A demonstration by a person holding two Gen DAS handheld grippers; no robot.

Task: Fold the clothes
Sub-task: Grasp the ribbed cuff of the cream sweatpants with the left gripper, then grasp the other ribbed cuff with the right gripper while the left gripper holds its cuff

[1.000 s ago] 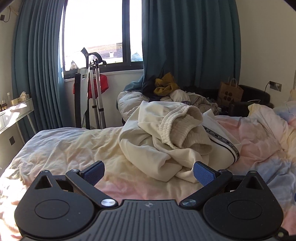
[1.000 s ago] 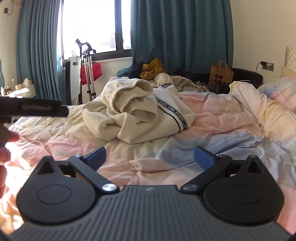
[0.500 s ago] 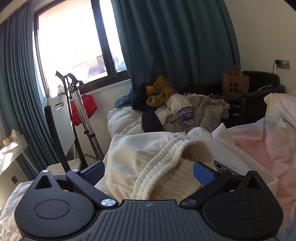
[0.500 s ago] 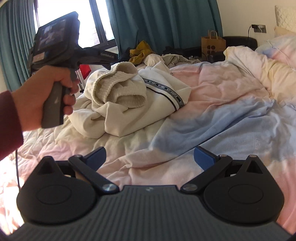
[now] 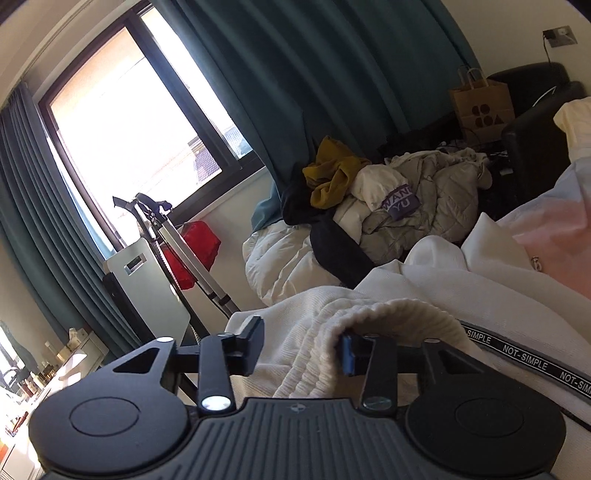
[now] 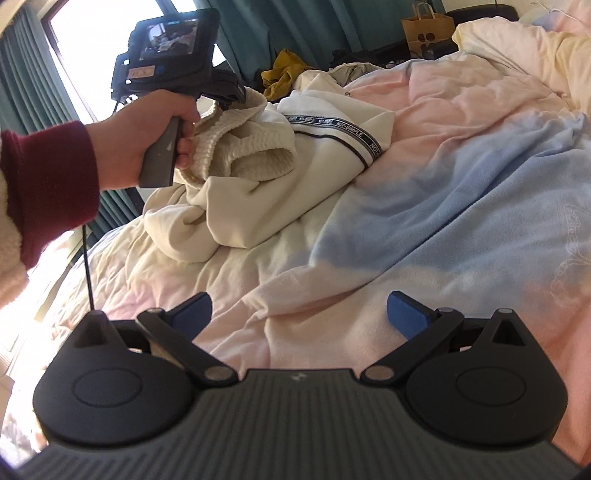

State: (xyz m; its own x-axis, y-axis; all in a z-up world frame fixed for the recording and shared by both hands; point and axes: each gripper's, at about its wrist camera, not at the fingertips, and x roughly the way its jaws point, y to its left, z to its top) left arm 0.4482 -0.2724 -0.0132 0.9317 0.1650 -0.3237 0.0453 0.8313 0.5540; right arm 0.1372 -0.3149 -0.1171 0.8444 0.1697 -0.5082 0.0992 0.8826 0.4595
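Pinching ribbed hem of the crumpled cream sweatshirt [image 6: 266,155] with my left gripper [image 5: 301,345] | NOT-SIMPLE tape stripe | right gripper [image 6: 299,314] wide open, empty

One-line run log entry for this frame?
phase: grasp | left claw: closing on ribbed hem of cream sweatshirt | right claw: open, above pastel duvet

The left wrist view sits tilted, pressed close against the cream sweatshirt [image 5: 388,321], facing the window [image 5: 136,147] and teal curtain [image 5: 332,74]. The right wrist view looks from farther back, low over the bed [image 6: 461,192], toward the same sweatshirt [image 6: 266,155]. Both share the garment, the brown paper bag [image 5: 482,107] [image 6: 427,27] and the clothes pile [image 5: 388,199].
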